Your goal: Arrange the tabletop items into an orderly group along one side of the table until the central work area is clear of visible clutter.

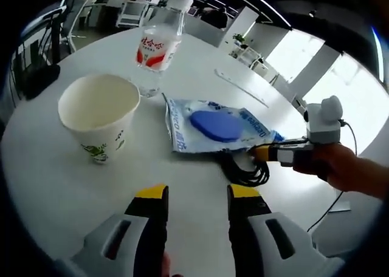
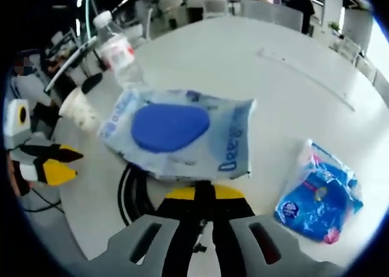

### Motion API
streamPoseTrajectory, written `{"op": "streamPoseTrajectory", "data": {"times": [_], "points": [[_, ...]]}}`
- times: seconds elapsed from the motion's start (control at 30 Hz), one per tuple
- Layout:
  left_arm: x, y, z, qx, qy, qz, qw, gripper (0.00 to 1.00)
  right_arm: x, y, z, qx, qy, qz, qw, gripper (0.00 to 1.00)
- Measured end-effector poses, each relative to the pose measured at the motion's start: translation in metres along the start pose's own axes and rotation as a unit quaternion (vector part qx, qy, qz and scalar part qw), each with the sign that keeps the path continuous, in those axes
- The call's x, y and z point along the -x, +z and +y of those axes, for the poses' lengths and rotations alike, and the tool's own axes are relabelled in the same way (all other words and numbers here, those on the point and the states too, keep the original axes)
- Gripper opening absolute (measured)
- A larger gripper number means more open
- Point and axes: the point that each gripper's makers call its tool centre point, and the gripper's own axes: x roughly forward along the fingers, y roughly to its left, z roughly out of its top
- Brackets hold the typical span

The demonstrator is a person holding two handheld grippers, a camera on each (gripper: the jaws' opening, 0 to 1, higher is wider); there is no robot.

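Observation:
A wet-wipes pack (image 1: pixel 213 126) with a blue oval lid lies mid-table. My right gripper (image 2: pixel 203 193) is shut on the near edge of the wipes pack (image 2: pixel 176 134). In the left gripper view the right gripper (image 1: pixel 262 152) comes in from the right, in a person's hand, at the pack's corner. A coiled black cable (image 2: pixel 130 195) lies partly under the pack. My left gripper (image 1: pixel 197 195) is open over bare table, short of the pack, holding nothing. A white paper cup (image 1: pixel 100 116) and a clear water bottle (image 1: pixel 159 43) with a red label stand left of the pack.
A blue tissue packet (image 2: pixel 319 195) lies to the right of the wipes. The left gripper (image 2: pixel 58 161) with yellow tips shows at the left of the right gripper view. The round white table (image 1: pixel 55 192) has bare room near its front edge. Chairs and desks stand behind.

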Motion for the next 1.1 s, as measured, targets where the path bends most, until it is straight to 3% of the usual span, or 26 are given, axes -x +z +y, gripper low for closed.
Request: {"op": "streamPoseTrajectory", "data": {"times": [0.1, 0.3, 0.73, 1.1], "points": [[0.002, -0.007, -0.004, -0.034, -0.011, 0.017, 0.9992, 0.38, 0.004, -0.005, 0.001, -0.011, 0.0, 0.001, 0.9999, 0.03], [0.008, -0.011, -0.006, -0.058, -0.023, 0.025, 0.9977, 0.39, 0.014, -0.017, 0.0, -0.023, -0.003, 0.006, 0.9997, 0.03], [0.018, -0.018, -0.017, -0.098, -0.045, 0.036, 0.9935, 0.41, 0.035, -0.043, -0.004, -0.032, -0.005, 0.022, 0.9992, 0.02], [0.025, -0.017, -0.022, -0.113, -0.057, 0.037, 0.9913, 0.42, 0.059, -0.062, -0.022, -0.073, -0.02, 0.006, 0.9971, 0.02]]}}
